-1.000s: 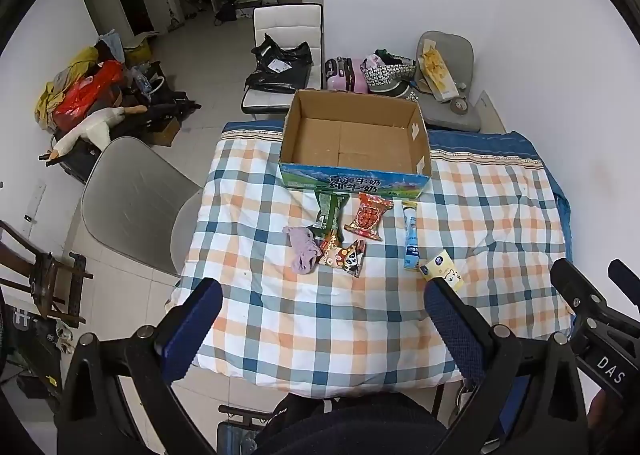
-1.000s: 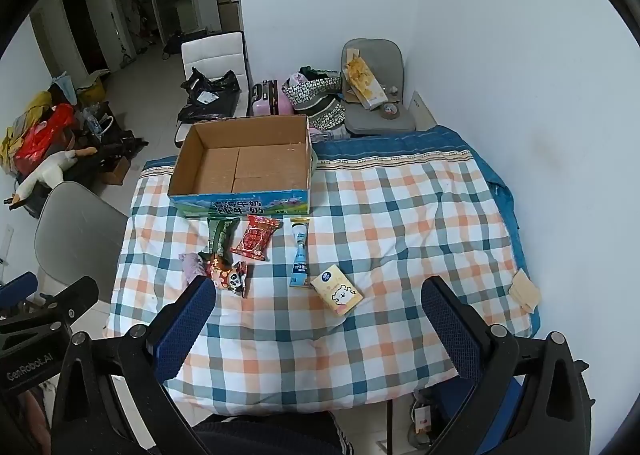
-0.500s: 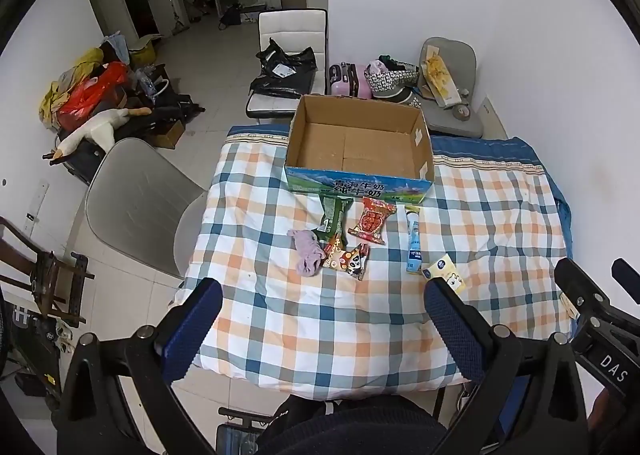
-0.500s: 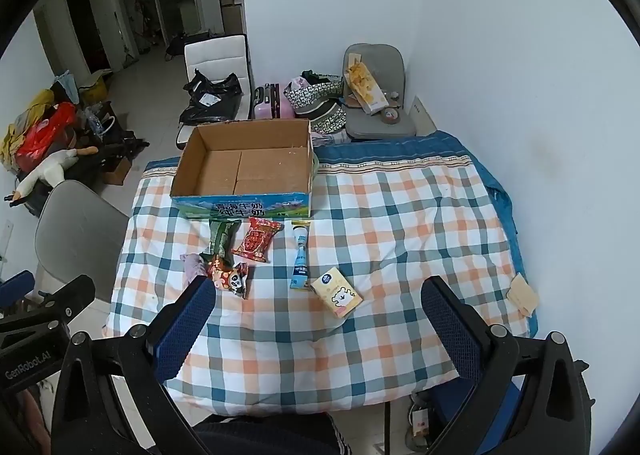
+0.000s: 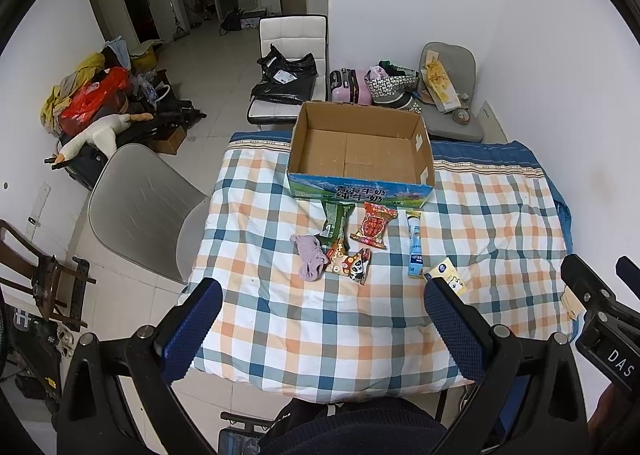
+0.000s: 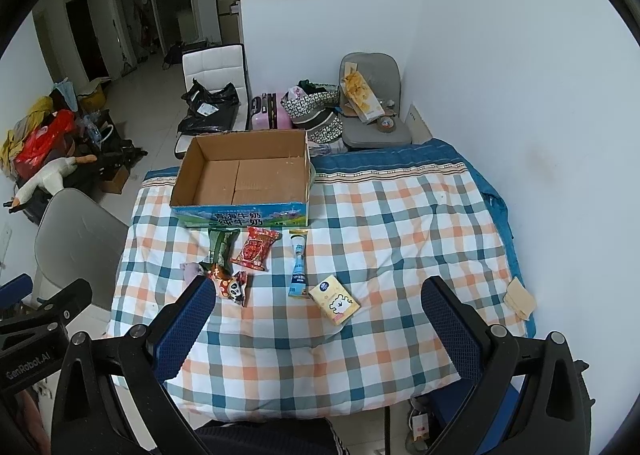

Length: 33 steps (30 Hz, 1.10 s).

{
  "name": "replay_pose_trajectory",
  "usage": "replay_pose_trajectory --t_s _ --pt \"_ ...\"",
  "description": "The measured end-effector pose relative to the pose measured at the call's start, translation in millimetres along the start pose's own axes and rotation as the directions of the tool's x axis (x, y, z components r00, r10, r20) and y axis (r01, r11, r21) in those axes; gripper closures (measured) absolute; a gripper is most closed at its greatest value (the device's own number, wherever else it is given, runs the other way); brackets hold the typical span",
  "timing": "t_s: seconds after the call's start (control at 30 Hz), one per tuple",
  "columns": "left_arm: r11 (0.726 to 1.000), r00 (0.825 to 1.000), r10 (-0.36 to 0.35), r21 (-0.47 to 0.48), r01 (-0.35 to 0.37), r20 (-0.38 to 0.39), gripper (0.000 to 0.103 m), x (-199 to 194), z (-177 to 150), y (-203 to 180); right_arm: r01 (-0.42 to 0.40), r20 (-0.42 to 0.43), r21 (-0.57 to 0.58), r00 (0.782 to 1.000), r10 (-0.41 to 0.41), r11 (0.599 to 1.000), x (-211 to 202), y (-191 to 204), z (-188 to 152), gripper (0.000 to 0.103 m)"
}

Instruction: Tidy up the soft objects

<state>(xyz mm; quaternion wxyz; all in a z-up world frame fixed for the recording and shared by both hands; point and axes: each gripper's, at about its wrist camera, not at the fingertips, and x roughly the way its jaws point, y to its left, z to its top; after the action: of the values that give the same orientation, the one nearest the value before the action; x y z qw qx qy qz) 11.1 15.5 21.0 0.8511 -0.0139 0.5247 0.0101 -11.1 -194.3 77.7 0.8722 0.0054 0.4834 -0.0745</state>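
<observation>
An open cardboard box (image 5: 360,153) (image 6: 244,179) stands empty at the far side of the checked tablecloth (image 5: 360,319) (image 6: 400,247). In front of it lie a green packet (image 5: 335,221), a red snack packet (image 5: 373,225) (image 6: 255,248), a panda packet (image 5: 349,264) (image 6: 232,286), a purple sock (image 5: 310,257), a blue tube (image 5: 415,249) (image 6: 298,265) and a yellow tissue pack (image 5: 448,280) (image 6: 334,297). My left gripper (image 5: 322,329) and right gripper (image 6: 318,329) are both open and empty, held high above the near edge.
A grey chair (image 5: 136,203) stands at the table's left. A white chair (image 5: 290,67), a pink suitcase (image 5: 350,85), bags and another grey chair (image 5: 448,95) are behind the table. A folded cloth (image 6: 520,297) lies at the right edge. Wall on the right.
Both grippers have risen and pulled back a little, so the table looks slightly smaller and lower. Nothing on the table has moved.
</observation>
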Motion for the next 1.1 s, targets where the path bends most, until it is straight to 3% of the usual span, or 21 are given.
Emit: replay_pose_trajectory --t_s 1.1 --pt "1.000 1.000 -0.001 -0.004 0.001 0.018 0.000 -11.1 -1.1 -3.3 0.007 0.013 -0.014 1.000 -0.007 1.000 -7.2 4.0 1.8 0.000"
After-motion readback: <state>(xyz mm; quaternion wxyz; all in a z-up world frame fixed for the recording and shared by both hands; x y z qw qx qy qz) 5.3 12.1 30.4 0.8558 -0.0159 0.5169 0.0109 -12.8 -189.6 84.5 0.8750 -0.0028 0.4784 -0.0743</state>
